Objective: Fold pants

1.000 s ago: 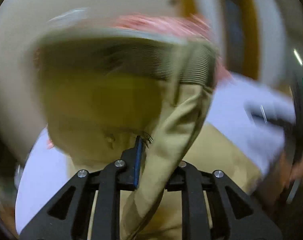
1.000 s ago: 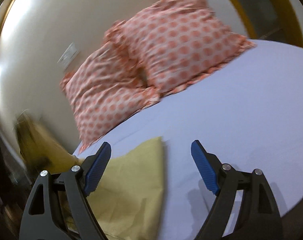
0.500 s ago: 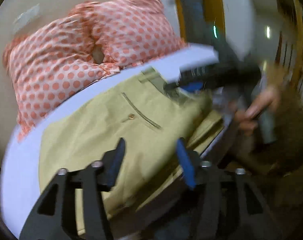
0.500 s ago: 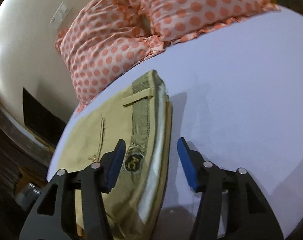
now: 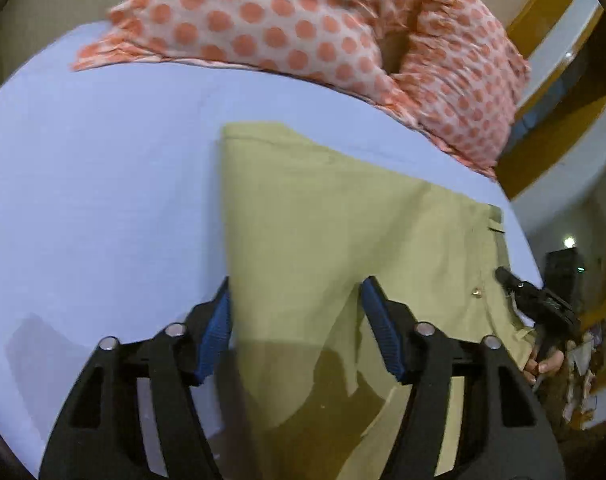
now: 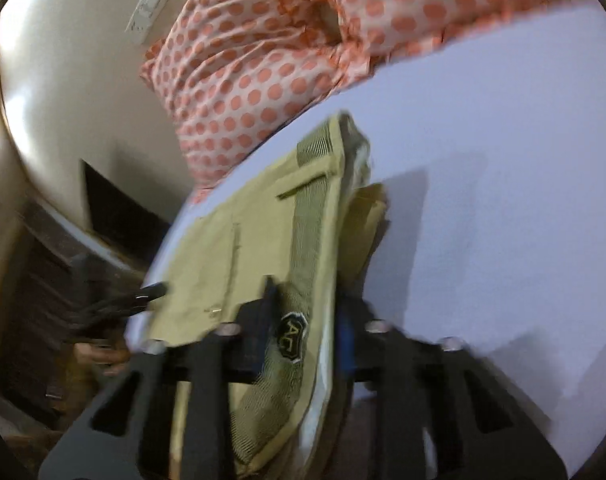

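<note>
Khaki pants (image 5: 335,240) lie folded on a pale blue bedsheet (image 5: 95,184). My left gripper (image 5: 295,332) is open and straddles the folded left end of the pants, touching or just above the cloth. In the right wrist view the pants' waistband (image 6: 311,240) with its belt loop and label runs between the fingers of my right gripper (image 6: 303,340). The jaws stand close on the waistband, blurred by motion. The right gripper also shows in the left wrist view (image 5: 535,300), at the waistband end.
Two orange polka-dot pillows (image 5: 303,28) lie at the head of the bed, also in the right wrist view (image 6: 287,52). A cream wall with a switch plate (image 6: 145,14) is behind. Dark furniture (image 6: 115,216) stands beside the bed's left edge.
My left gripper let go of the pants, opened and came down over the folded end. My right gripper moved onto the waistband and narrowed around it.
</note>
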